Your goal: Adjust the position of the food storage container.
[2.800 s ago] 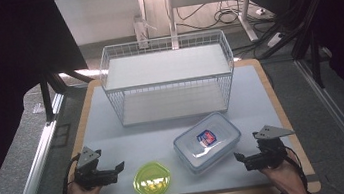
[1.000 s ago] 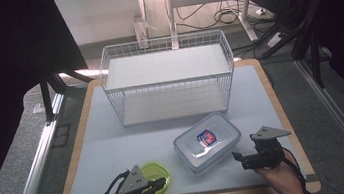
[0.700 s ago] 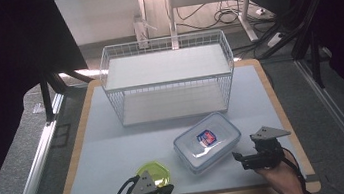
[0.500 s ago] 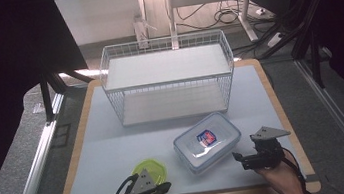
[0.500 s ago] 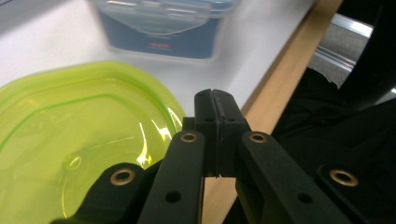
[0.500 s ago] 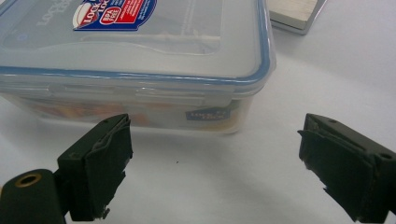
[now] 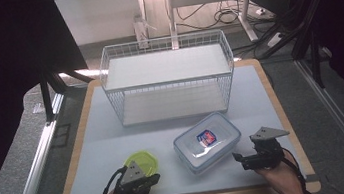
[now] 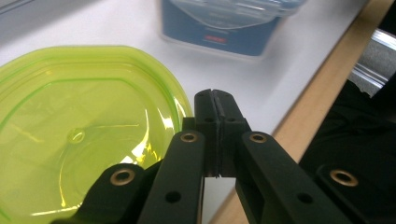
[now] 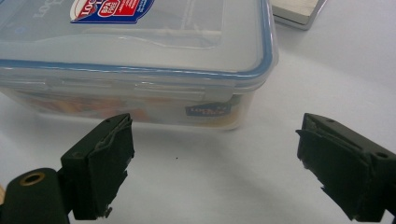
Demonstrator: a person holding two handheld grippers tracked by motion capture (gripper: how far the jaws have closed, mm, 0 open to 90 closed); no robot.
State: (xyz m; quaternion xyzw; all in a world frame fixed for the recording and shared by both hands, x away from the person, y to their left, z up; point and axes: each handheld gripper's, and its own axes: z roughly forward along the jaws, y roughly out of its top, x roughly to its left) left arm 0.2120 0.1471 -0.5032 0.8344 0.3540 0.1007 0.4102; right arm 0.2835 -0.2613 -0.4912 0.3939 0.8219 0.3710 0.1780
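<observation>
Clear box point(image 7: 207, 142) with blue-rimmed lid and a red-blue sticker, brand partly legible as "Lock…", sits near-centre on the counter point(image 7: 260, 95); right gripper point(image 7: 243, 160) just right of it, jaws spread, nothing between. Left gripper point(image 8: 215, 105) has jaws pressed together, empty, at the near edge of the translucent green lid point(image 8: 79, 135) left of the box.

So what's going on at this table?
A person holds a gripper in each hand at a table. The left gripper, jaws shut, sits at the edge of a green lid lying flat near the front. The right gripper is open and empty, pointed at a clear lidded box just ahead, not touching it. A wire rack stands at the back.
</observation>
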